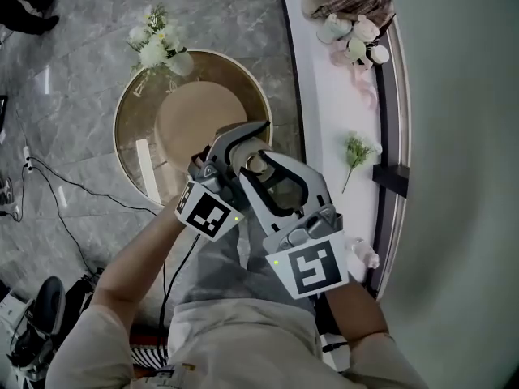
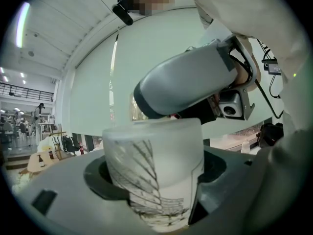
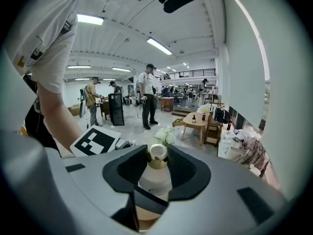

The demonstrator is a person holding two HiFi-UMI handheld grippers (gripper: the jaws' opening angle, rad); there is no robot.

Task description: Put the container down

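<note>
With left tongs (image 2: 157,182) and right tongs (image 3: 153,174) both pinching the container (image 1: 259,165), held over the round counter's (image 1: 135,130) near rim, lower it level onto bare top, clear of the flowers (image 1: 154,44), before loosening either grip.

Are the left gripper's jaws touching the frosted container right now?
Touching. In the left gripper view, the jaws of the left gripper press both sides of the container, no gap visible.

Bare round table (image 1: 123,110), flowers (image 1: 155,44) at rim
</note>
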